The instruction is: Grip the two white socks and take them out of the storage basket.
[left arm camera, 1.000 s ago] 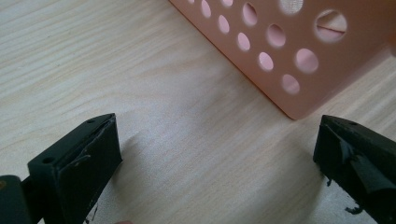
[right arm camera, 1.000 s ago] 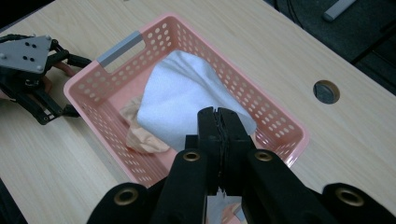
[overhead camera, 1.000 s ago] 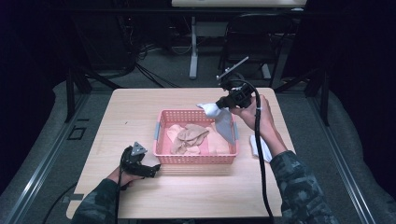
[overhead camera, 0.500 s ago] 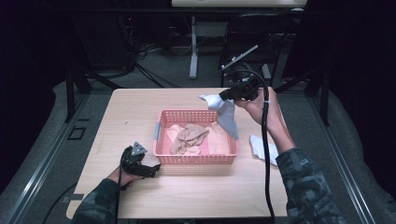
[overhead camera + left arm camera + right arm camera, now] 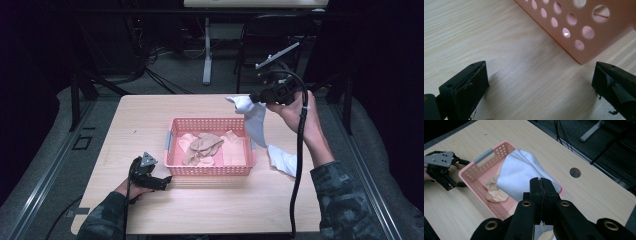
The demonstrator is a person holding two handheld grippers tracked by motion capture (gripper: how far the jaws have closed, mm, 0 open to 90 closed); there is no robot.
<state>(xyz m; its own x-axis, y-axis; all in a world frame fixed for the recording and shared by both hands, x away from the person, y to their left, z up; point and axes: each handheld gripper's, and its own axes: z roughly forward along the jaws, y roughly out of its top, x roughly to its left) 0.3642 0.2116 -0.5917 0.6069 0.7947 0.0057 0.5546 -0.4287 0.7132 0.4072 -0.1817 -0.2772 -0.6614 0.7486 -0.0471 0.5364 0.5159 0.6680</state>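
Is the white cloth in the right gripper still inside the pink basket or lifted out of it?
Lifted out. The white cloth hangs from the shut right gripper above the pink basket's far right corner, its lower end dangling free.

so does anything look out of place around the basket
One white cloth lies crumpled on the table just right of the pink basket, outside it. Another white cloth hangs from the right gripper.

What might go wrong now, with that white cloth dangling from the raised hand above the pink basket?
The right gripper pinches only a corner of the white cloth, so it may slip free. The cloth hangs at the pink basket's right rim and might land half outside, near the other white cloth on the table.
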